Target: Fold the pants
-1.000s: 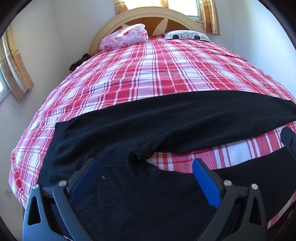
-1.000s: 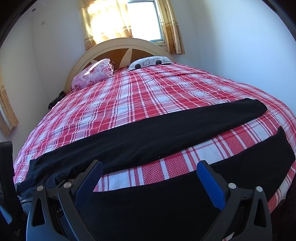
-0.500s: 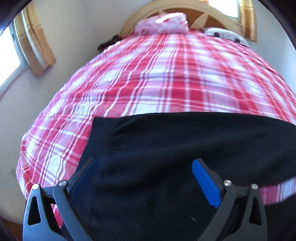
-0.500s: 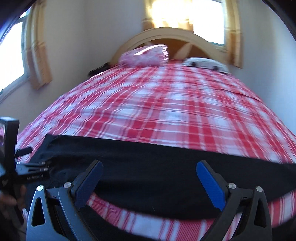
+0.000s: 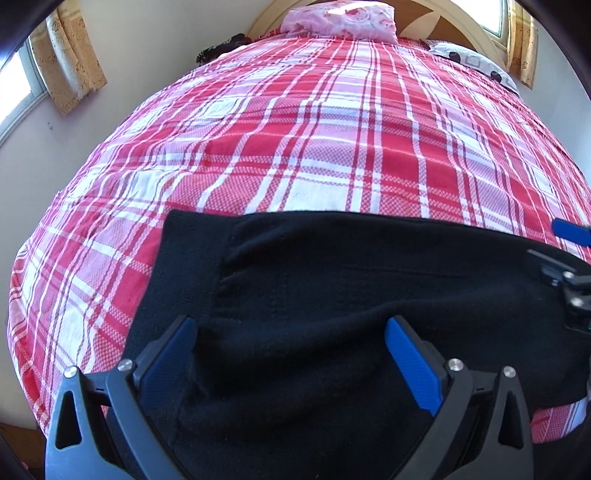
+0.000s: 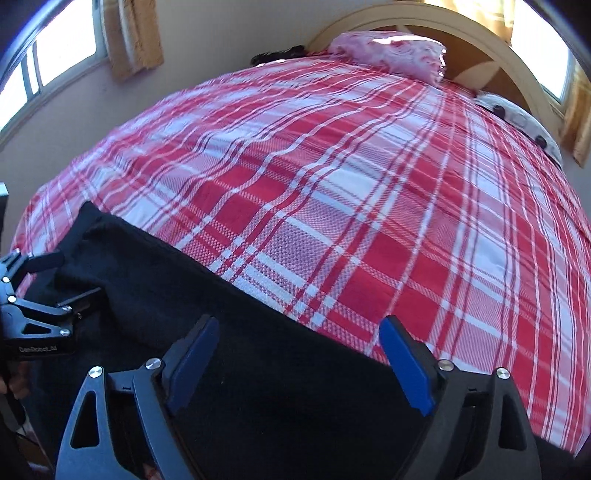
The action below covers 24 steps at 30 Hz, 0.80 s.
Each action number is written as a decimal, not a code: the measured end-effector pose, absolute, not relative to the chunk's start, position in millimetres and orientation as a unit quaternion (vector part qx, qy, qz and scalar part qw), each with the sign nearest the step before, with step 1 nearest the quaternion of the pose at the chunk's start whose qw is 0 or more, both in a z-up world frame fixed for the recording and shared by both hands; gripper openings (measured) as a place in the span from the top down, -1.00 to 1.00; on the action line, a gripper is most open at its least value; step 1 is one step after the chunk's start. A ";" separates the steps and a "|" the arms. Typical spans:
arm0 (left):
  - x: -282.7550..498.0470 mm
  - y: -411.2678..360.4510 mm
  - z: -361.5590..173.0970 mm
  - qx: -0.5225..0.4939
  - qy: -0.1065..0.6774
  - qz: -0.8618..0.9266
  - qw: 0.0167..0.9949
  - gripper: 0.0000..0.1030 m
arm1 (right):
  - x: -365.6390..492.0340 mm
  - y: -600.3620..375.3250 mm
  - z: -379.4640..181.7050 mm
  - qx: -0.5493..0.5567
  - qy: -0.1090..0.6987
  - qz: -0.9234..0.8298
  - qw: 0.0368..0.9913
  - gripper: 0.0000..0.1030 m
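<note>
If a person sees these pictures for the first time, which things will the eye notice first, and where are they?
First comes the red and white plaid bedspread, which fills nearly all of both views. The black pants lie across its near edge as a dark band. The open blue-padded left tool and right tool hang over them, and a pink pillow sits at the headboard.

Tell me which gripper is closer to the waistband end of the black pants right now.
Left. The left gripper hangs open above the pants right beside the waistband edge. The right gripper, also open, is further along the pants, away from that end.
</note>
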State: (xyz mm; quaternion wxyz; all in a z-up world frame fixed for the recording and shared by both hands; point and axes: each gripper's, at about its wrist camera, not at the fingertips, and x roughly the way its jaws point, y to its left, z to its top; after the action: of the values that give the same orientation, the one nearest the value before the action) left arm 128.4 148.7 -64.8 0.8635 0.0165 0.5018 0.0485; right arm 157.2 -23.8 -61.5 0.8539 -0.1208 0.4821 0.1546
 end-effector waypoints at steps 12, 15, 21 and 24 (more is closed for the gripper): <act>123.4 156.2 -60.6 0.008 0.500 0.037 0.865 -1.00 | 155.8 -19.4 -71.4 -0.083 0.505 0.201 0.835 0.88; 108.3 173.1 -51.1 -0.007 0.493 0.043 0.869 -1.00 | 140.6 -16.6 -57.9 -0.079 0.488 0.202 0.846 0.90; 73.0 204.2 -30.4 -0.041 0.467 0.045 0.882 -1.00 | 97.7 -16.4 -20.0 -0.052 0.444 0.219 0.867 0.90; 57.1 210.5 -23.3 -0.038 0.456 0.042 0.888 -1.00 | 67.0 -12.2 -7.5 -0.051 0.429 0.232 0.872 0.91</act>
State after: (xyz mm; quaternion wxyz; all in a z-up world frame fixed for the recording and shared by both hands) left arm 57.1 210.5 -23.3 0.8881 -0.0377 0.4561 0.0421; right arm 67.0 -12.2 -7.5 0.8717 -0.0508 0.4286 0.2323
